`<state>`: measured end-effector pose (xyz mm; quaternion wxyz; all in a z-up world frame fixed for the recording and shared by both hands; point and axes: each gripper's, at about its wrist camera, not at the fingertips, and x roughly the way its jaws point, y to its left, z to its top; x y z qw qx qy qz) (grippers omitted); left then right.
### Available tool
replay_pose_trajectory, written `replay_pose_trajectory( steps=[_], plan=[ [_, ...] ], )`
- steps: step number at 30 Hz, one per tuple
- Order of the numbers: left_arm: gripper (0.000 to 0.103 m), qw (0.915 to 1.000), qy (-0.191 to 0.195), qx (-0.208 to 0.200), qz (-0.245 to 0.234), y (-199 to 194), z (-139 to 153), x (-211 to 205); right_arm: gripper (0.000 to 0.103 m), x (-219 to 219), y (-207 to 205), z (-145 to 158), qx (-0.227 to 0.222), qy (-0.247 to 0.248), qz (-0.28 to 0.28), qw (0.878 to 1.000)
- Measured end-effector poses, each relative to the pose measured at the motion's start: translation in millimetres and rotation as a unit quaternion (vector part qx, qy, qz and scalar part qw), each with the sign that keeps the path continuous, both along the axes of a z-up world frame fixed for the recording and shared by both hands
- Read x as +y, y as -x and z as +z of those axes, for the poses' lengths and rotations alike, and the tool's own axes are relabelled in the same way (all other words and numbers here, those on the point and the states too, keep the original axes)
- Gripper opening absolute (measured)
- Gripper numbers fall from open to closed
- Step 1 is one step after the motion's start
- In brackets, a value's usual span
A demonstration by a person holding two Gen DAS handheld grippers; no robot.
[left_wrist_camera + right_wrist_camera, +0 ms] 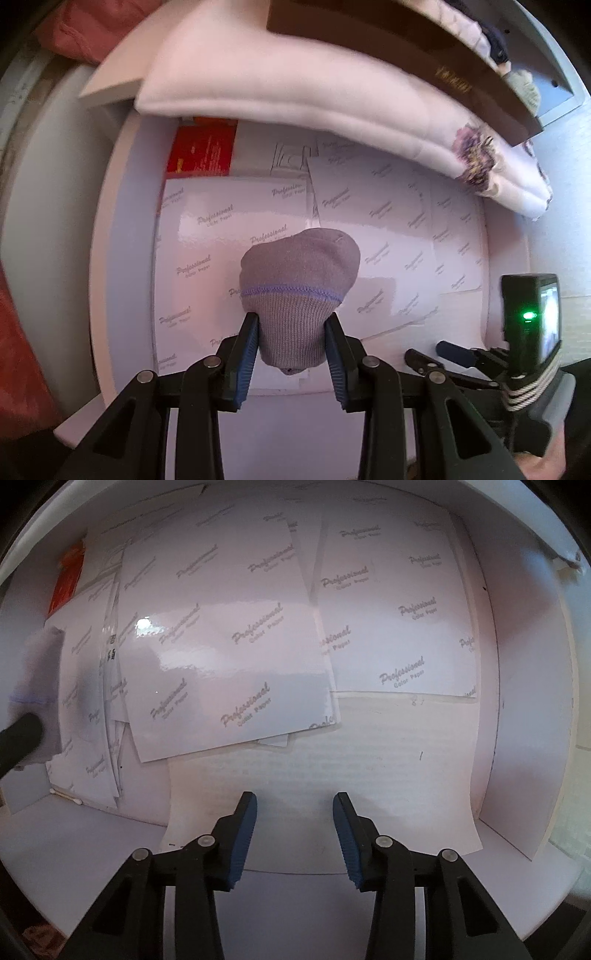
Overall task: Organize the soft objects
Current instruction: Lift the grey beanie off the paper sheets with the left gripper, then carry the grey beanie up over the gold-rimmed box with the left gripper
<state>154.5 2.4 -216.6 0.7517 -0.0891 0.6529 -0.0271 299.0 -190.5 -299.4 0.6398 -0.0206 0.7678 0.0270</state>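
Pinching a grey sock (297, 291) over the paper-lined box (122, 236), the left hand-held gripper (291, 347) has not yet released it, while the right hand-held gripper (295, 834) beside it hangs spread and empty

I see glossy white sheets of paper (229, 627) printed with "Professional Color Paper", overlapping inside a white drawer (524, 709). A red packet (201, 149) lies at its far left corner. A plain ribbed white sheet (332, 760) sits nearest me, partly under the glossy ones.

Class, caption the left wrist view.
Left gripper clamps a grey sock above glossy paper sheets.
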Motion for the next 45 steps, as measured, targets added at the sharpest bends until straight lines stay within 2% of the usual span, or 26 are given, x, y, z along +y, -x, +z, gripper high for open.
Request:
replay_pose_trajectory(
  steps=[8,17,33,45],
  plan=[
    [0.035,0.9982,0.007,-0.059,0.01,8,45,1,0.044,17,4,-1,-0.007,0.007,0.019,1.0],
    [0.035,0.9918,-0.011,-0.127,0.012,13,83,-1,0.044,29,11,2,-0.013,0.013,0.028,0.999],
    [0.035,0.9829,-0.018,-0.183,-0.001,20,117,-8,0.043,42,19,12,-0.01,0.008,0.034,0.999],
    [0.035,0.9753,-0.024,-0.219,-0.014,11,142,-20,0.042,38,14,7,-0.005,-0.005,0.031,0.999]
  ],
)
